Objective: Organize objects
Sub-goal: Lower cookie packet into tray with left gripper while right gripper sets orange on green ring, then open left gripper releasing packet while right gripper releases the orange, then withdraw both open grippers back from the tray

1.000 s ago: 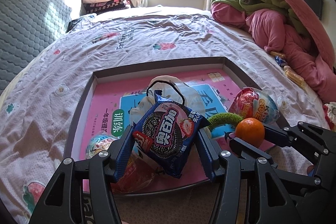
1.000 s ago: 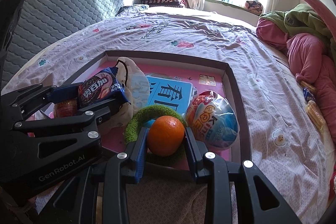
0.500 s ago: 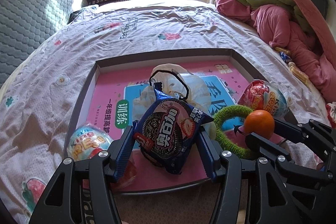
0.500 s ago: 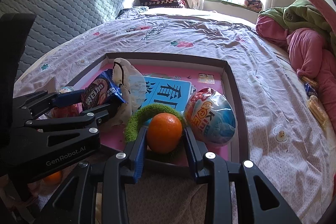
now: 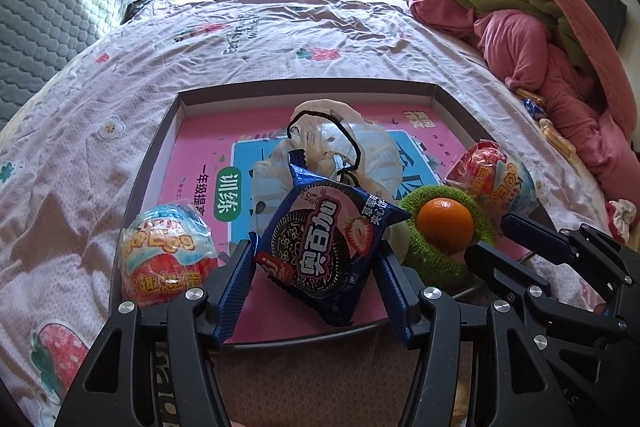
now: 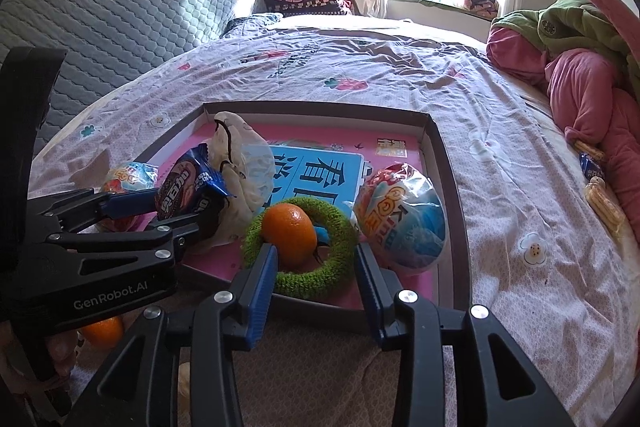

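Tray [image 6: 448, 163] holds orange [image 6: 289, 231] — inside green ring [image 6: 320, 275]

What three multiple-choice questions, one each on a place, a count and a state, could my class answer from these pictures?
1. Where does the orange in the tray lie?
A. On a pillow
B. In the green ring
C. In a cup

2. How many wrapped egg-shaped treats are in view?
A. One
B. Four
C. Two

3. What is the state of the left gripper?
A. Shut on the cookie packet
B. Open and empty
C. Shut on a spoon

Answers:
1 B, the green ring circles the fruit.
2 C, one egg sits at each side of the tray.
3 A, both blue pads press the packet's sides and hold it up off the tray.
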`<state>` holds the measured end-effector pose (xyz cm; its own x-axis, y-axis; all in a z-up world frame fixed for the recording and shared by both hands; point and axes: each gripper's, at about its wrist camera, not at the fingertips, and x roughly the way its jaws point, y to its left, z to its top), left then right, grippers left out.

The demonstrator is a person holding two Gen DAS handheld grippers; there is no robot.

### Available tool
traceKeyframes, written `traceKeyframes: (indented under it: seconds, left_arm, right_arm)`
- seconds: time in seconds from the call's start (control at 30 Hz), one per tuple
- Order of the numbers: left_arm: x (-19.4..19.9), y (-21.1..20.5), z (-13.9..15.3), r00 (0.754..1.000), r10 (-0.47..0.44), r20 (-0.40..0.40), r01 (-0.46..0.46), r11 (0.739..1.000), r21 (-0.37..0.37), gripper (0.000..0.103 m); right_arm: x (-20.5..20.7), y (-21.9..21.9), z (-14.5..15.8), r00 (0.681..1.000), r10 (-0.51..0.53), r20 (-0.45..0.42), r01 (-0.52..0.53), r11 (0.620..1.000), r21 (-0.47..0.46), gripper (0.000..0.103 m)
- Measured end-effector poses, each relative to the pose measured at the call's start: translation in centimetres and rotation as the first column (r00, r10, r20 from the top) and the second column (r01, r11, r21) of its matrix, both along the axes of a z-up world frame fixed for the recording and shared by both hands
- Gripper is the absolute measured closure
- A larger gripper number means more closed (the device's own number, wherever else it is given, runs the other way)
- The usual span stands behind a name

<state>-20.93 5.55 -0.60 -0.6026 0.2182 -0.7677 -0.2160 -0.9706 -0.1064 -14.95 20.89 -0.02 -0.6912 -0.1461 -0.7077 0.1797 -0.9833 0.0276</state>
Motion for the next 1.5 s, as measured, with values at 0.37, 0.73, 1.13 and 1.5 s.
traceKeyframes:
  seconds: [0.37,0.73,1.13,1.5]
  left_arm:
    - [0.8,-0.7,0.2,1.000,0.001,0.009,-0.001,1.000,0.001,0.040]
    - [2.3,-1.2,1.0,1.000,-0.008,-0.014,0.008,1.000,0.006,0.039]
    - [3.0,-1.3,1.5,0.999,-0.018,-0.030,0.018,1.000,0.003,0.039]
    - [4.0,-1.6,2.6,0.998,0.011,-0.068,-0.010,1.000,0.019,0.036]
  right_arm:
    - [0.6,-0.1,0.3,1.000,0.006,-0.007,-0.006,1.000,-0.002,0.061]
    - [1.1,-0.3,0.6,1.000,0.016,-0.012,-0.017,1.000,-0.010,0.057]
    - [1.3,-0.5,0.7,1.000,0.016,-0.014,-0.016,1.000,-0.009,0.052]
    - [1.6,-0.4,1.0,1.000,0.005,-0.024,-0.005,1.000,-0.003,0.044]
